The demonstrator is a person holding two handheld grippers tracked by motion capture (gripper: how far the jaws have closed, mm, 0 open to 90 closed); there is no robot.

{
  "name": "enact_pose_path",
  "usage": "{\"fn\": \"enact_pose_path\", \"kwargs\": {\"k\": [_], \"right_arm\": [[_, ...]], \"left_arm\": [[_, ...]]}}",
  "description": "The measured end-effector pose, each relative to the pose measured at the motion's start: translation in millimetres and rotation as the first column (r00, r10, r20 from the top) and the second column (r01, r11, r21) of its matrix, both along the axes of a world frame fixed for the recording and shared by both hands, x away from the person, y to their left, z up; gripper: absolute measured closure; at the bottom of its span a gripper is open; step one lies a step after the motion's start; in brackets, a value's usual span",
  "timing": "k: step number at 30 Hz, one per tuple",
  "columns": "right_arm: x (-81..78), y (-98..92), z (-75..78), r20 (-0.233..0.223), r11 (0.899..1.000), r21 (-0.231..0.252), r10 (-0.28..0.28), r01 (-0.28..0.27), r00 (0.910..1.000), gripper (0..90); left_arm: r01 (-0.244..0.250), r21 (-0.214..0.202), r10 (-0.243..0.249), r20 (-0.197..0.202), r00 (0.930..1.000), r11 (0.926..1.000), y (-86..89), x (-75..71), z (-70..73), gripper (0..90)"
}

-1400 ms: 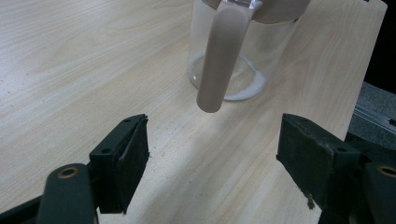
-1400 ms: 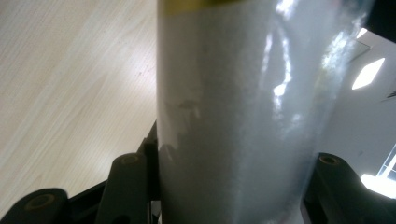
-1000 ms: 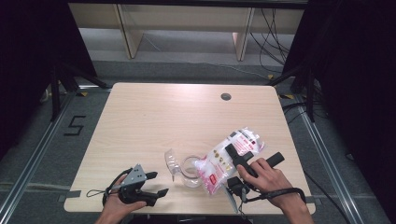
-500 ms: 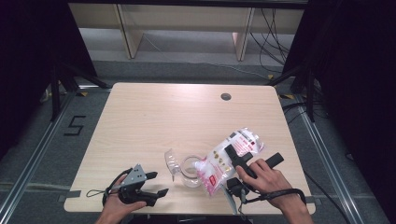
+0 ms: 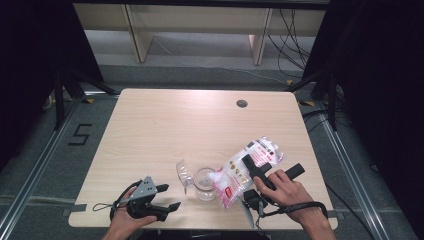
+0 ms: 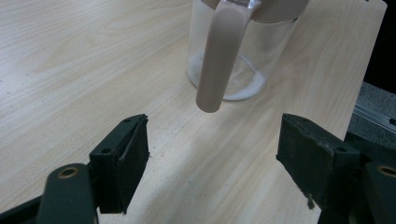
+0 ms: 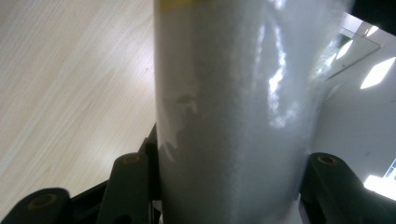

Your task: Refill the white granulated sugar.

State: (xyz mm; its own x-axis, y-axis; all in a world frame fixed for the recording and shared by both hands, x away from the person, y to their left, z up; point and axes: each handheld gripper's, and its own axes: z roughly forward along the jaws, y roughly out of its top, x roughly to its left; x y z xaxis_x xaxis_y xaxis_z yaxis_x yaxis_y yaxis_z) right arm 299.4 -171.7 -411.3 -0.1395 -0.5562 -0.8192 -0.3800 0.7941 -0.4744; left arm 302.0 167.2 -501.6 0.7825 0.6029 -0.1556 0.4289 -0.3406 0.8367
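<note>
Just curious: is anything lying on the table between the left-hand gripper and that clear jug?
Nothing: in the left gripper view, bare wood runs from the open left gripper to the clear jug.

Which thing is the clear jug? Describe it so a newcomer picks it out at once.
Start at the light wooden table and go to its near edge, between the two hand-held grippers. The clear jug stands there upright, beside the tilted white bag held by the right hand-held gripper. It is see-through, with a handle and some white powder in the bottom.

A pale wooden table (image 5: 165, 130) stands on grey floor (image 5: 60, 160), with dark curtains (image 5: 30, 60) at both sides.
</note>
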Motion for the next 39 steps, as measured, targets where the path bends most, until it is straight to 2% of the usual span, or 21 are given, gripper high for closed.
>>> {"fn": "enact_pose_path", "kwargs": {"k": [4, 6, 9, 10, 11, 13, 14, 17, 18, 20, 22, 24, 26, 27, 29, 34, 35, 37, 39], "right_arm": [[-0.1, 0.4, -0.6, -0.003, 1.0, 0.005, 0.005, -0.005, 1.0, 53.2], [0.6, 0.1, -1.8, -0.009, 1.0, 0.008, 0.001, -0.001, 1.0, 53.3], [0.6, -0.2, -3.6, -0.007, 1.0, 0.015, 0.002, -0.002, 1.0, 53.3], [0.5, -0.3, -3.9, -0.009, 1.0, 0.02, 0.003, -0.003, 1.0, 53.4], [0.5, 0.0, -1.9, -0.007, 1.0, -0.005, 0.008, -0.008, 0.9999, 53.4], [0.2, 0.3, -3.0, -0.006, 1.0, 0.014, 0.007, -0.007, 1.0, 53.4], [-0.1, 0.8, -2.2, -0.012, 1.0, 0.008, 0.003, -0.002, 0.9999, 53.4], [0.0, 1.1, -2.1, -0.013, 1.0, 0.007, 0.01, -0.01, 0.9999, 53.5], [-0.2, 1.4, -2.1, -0.013, 1.0, 0.007, 0.007, -0.007, 0.9999, 53.5], [-0.3, 1.2, -1.8, -0.012, 1.0, 0.001, 0.012, -0.012, 0.9999, 53.6], [-0.4, 0.5, -1.5, -0.01, 1.0, 0.011, 0.008, -0.008, 0.9999, 53.6], [-0.5, 0.1, -1.0, -0.009, 1.0, 0.009, 0.007, -0.007, 0.9999, 53.6], [-0.4, -0.7, -1.2, -0.013, 1.0, 0.029, 0.002, -0.002, 0.9999, 53.7], [-0.4, -0.9, -1.0, -0.012, 1.0, 0.027, 0.002, -0.002, 0.9999, 53.7], [-0.4, -1.3, -0.5, -0.011, 1.0, 0.024, 0.005, -0.005, 0.9999, 53.8], [-0.3, -1.1, -0.6, -0.011, 1.0, 0.013, 0.009, -0.009, 0.9999, 53.9], [-0.3, -1.1, -1.6, -0.017, 0.999, 0.032, 0.003, -0.003, 0.9998, 53.9], [-0.4, -1.1, -1.6, -0.017, 1.0, 0.03, 0.004, -0.003, 0.9998, 54.0], [-0.2, -1.4, -1.3, -0.016, 0.999, 0.031, 0.008, -0.008, 0.9998, 54.0]], "left_arm": [[0.001, -0.006, -0.001, 0.005, 1.0, 1.0, 0.2, 0.4, -0.4, 24.4], [0.008, 0.006, -0.008, 0.025, 0.9997, 1.0, 0.8, 1.0, 0.2, 24.4], [0.014, 0.006, -0.014, 0.016, 0.9998, 0.9999, 0.8, 1.3, -0.1, 24.5], [0.001, -0.004, -0.001, 0.002, 1.0, 1.0, -0.1, 0.1, -0.4, 24.4], [0.002, 0.007, -0.002, 0.004, 1.0, 1.0, 0.4, 0.5, -0.1, 24.4], [0.0, -0.002, 0.0, 0.002, 1.0, 1.0, -0.1, 0.2, -0.2, 24.4], [0.0, -0.004, 0.0, 0.0, 1.0, 1.0, -0.1, 0.2, -0.3, 24.4], [0.0, -0.007, 0.0, 0.005, 1.0, 1.0, 0.0, 0.3, -0.4, 24.4], [0.009, 0.01, -0.009, 0.018, 0.9998, 0.9999, 0.9, 0.8, 0.7, 24.4], [-0.003, 0.0, 0.003, 0.009, 1.0, 1.0, 0.4, 0.0, -0.1, 24.5], [0.008, 0.009, -0.008, 0.027, 0.9996, 0.9999, 1.0, 1.0, 0.5, 24.4], [0.0, -0.001, 0.0, 0.009, 1.0, 1.0, 0.7, 0.2, 0.4, 24.4], [0.015, 0.016, -0.015, 0.021, 0.9997, 0.9998, 1.7, 1.4, 1.3, 24.4], [0.001, 0.006, -0.001, 0.005, 1.0, 1.0, 0.9, 0.1, 0.9, 24.4], [0.013, 0.01, -0.013, 0.027, 0.9995, 0.9999, 1.3, 1.2, 0.6, 24.4], [0.012, 0.007, -0.012, 0.024, 0.9996, 0.9999, 1.2, 1.2, 0.5, 24.5], [-0.007, 0.001, 0.007, 0.008, 0.9999, 1.0, 0.4, -0.3, 0.4, 24.4], [0.008, 0.01, -0.008, 0.027, 0.9996, 0.9999, 1.1, 0.9, 0.5, 24.5], [0.015, 0.015, -0.015, 0.021, 0.9997, 0.9998, 1.5, 1.1, 1.1, 24.4]]}}
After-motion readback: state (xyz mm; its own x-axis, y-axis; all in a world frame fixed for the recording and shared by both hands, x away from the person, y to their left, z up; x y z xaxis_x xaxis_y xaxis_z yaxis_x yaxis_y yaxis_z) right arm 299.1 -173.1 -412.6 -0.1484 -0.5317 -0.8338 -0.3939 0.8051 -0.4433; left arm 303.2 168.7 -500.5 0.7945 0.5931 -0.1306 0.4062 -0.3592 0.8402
